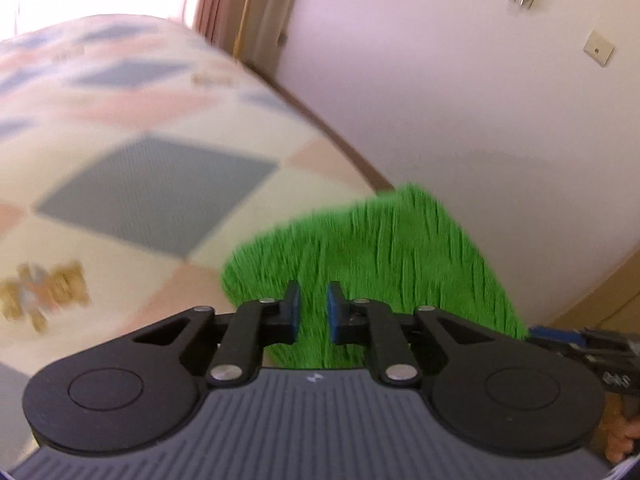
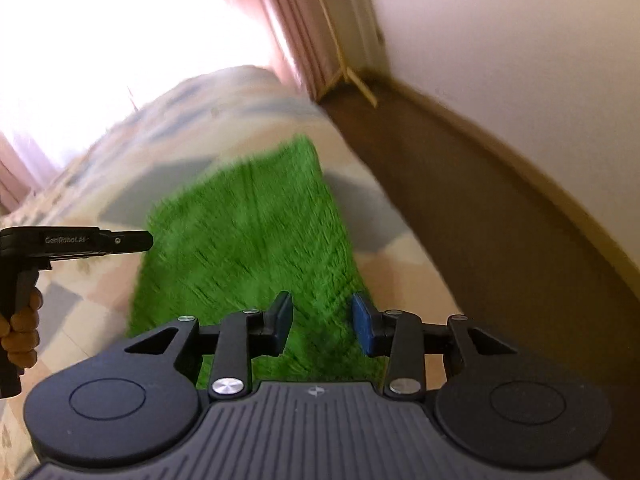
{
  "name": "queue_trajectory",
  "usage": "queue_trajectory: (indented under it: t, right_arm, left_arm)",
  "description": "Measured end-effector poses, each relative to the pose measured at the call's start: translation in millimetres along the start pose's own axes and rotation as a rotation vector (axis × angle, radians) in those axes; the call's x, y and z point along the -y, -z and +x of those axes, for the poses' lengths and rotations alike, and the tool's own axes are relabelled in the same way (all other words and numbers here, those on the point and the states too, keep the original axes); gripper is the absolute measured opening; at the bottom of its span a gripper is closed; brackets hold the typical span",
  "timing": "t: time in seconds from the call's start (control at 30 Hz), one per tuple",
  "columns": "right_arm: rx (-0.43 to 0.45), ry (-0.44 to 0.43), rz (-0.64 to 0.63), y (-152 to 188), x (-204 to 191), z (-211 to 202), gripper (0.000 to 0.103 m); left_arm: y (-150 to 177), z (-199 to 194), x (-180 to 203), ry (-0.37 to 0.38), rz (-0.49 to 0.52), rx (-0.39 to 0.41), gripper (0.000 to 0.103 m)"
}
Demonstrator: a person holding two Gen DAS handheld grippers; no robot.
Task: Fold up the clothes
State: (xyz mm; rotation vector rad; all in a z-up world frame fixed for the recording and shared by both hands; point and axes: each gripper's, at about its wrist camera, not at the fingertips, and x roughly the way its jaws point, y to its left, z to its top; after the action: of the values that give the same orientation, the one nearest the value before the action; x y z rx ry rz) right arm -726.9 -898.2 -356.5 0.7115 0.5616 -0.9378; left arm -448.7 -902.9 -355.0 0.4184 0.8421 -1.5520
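A fuzzy bright green cloth (image 2: 248, 240) lies on a patchwork bedspread (image 2: 120, 168). In the left wrist view its near part (image 1: 380, 256) rises in front of my left gripper (image 1: 313, 312), whose blue pads stand a narrow gap apart with green cloth showing between them; whether they pinch it is unclear. My right gripper (image 2: 322, 326) is open over the cloth's near right edge, holding nothing. The left gripper's body (image 2: 76, 242) shows at the left of the right wrist view, level with the cloth's left edge. Both views are motion blurred.
The bedspread (image 1: 152, 184) has grey, pink and cream patches with bear prints. A brown floor strip (image 2: 460, 208) runs between the bed and a white wall (image 2: 520, 60). Pink curtains (image 2: 296, 32) and a bright window stand beyond the bed.
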Motion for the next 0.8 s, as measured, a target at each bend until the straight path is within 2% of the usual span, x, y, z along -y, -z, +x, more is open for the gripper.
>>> queue_trajectory:
  t: [0.1,0.13,0.23,0.33,0.47,0.5,0.6,0.67,0.7,0.73,0.77,0.8]
  right_arm:
    - [0.029,0.025,-0.035,14.3,-17.3,-14.7,0.038]
    - [0.033,0.032,-0.049,20.4,-23.4,-17.8,0.038]
    - [-0.048,0.072,-0.089,44.8,-38.7,0.8,0.039]
    - [-0.035,0.128,-0.128,43.4,-55.3,4.2,0.04]
    - [0.026,0.1,-0.034,44.0,-62.5,-27.1,0.04]
    - [0.04,0.096,-0.019,47.0,-64.4,-35.5,0.04]
    - [-0.031,0.14,-0.016,69.0,-72.8,-23.1,0.04]
    - [-0.061,0.162,0.017,75.8,-77.1,-11.3,0.044]
    - [-0.057,0.169,0.046,74.3,-77.9,-14.0,0.044]
    - [-0.052,0.177,0.076,72.8,-78.7,-16.7,0.044]
    - [-0.047,0.184,0.105,71.3,-79.5,-19.4,0.044]
    - [-0.032,0.189,0.111,69.8,-83.4,-27.7,0.044]
  left_arm:
    - [-7.0,23.1,-4.2,-0.046,0.027,-0.036,0.013]
    - [-5.5,35.4,-6.1,-0.067,0.041,-0.065,0.017]
    - [-3.4,49.0,-8.3,-0.081,0.065,-0.095,0.018]
    - [-10.1,29.7,-6.8,-0.083,0.049,-0.096,0.016]
    - [-5.7,-12.4,5.6,-0.019,0.064,-0.082,0.017]
    - [0.9,-13.0,9.4,-0.012,0.085,-0.1,0.017]
    - [22.6,-0.9,17.3,-0.021,0.138,-0.185,0.019]
    - [30.0,6.1,12.7,-0.04,0.116,-0.245,0.02]
    - [30.6,-1.9,11.9,-0.047,0.113,-0.25,0.021]
    - [30.4,-12.6,11.6,-0.054,0.112,-0.25,0.029]
    - [30.2,-23.4,11.3,-0.06,0.111,-0.249,0.044]
    - [29.9,-38.2,12.6,-0.072,0.119,-0.251,0.049]
